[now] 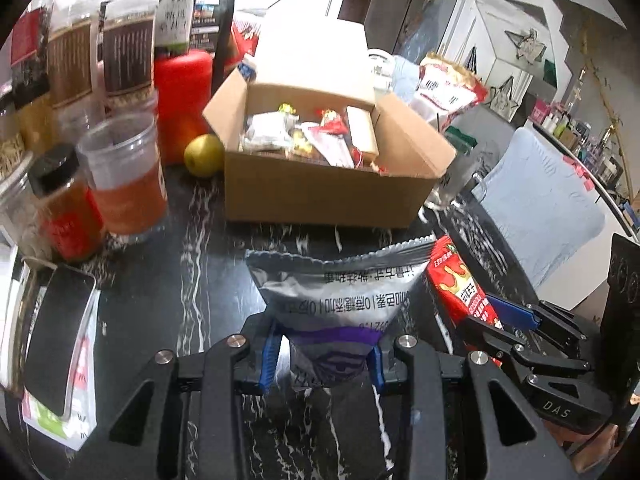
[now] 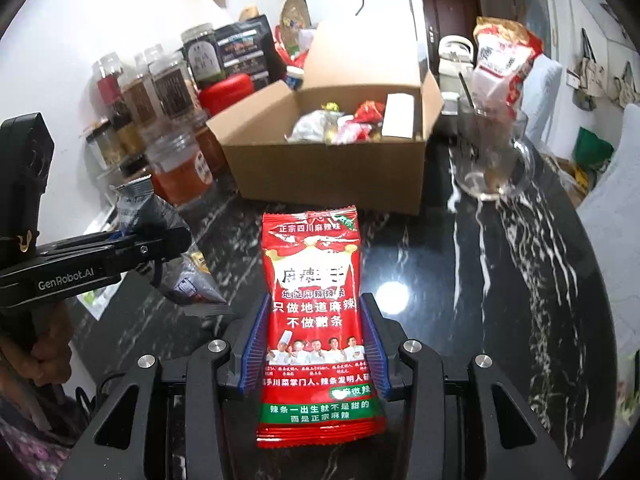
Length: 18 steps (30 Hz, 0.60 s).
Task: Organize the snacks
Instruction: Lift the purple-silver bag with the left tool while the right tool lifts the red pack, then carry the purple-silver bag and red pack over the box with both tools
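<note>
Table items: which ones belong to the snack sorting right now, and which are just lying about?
Job:
- silver-purple snack packet, clamped in left gripper
- red spicy-strip packet, clamped in right gripper
- open cardboard box with wrapped snacks inside

Lying about:
- yellow-green fruit
- clear jars
- red canister
- glass cup
- black phone

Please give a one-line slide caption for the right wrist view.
Right hand-held gripper holds a red snack pack before the open box.
</note>
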Each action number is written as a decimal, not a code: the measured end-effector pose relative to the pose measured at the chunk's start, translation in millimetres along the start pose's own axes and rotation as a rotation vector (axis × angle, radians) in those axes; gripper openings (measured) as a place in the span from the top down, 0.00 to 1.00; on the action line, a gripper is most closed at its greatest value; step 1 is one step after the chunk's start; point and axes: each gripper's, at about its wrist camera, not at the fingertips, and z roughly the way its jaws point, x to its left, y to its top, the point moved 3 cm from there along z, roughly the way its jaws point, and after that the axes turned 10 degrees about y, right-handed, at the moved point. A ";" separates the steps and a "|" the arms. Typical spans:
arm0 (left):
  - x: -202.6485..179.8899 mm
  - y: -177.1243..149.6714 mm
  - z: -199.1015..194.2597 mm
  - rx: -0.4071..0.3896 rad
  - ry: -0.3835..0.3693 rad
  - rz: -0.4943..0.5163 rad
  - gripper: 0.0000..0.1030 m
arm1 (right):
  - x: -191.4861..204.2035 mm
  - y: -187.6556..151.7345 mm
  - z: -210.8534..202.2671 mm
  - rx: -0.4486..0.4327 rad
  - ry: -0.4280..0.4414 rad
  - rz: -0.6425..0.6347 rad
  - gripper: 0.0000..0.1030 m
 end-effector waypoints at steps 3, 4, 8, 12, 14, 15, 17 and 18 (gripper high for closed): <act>-0.8 10.9 -5.7 -0.033 0.002 0.002 0.66 | 1.5 8.5 -1.5 -0.016 0.002 -0.011 0.58; -0.6 14.5 -7.4 -0.043 0.001 0.001 0.66 | 2.1 12.7 -2.7 -0.026 0.005 -0.015 0.58; -1.2 31.0 -12.8 -0.086 -0.001 0.004 0.66 | 3.4 24.1 -7.3 -0.056 0.019 -0.025 0.58; -2.5 47.7 -17.2 -0.125 -0.004 0.009 0.66 | 4.6 41.5 -11.0 -0.084 0.021 -0.040 0.58; -3.1 58.6 -20.6 -0.151 -0.010 0.011 0.66 | 3.8 51.8 -13.6 -0.102 0.024 -0.042 0.58; -3.7 64.3 -22.2 -0.165 -0.011 0.014 0.66 | 3.5 57.1 -14.4 -0.110 0.026 -0.044 0.58; -4.6 75.1 -24.6 -0.191 -0.011 0.021 0.66 | 2.5 66.5 -15.6 -0.125 0.029 -0.043 0.58; -5.0 81.1 -25.9 -0.206 -0.009 0.023 0.66 | 1.6 73.1 -16.5 -0.135 0.031 -0.042 0.58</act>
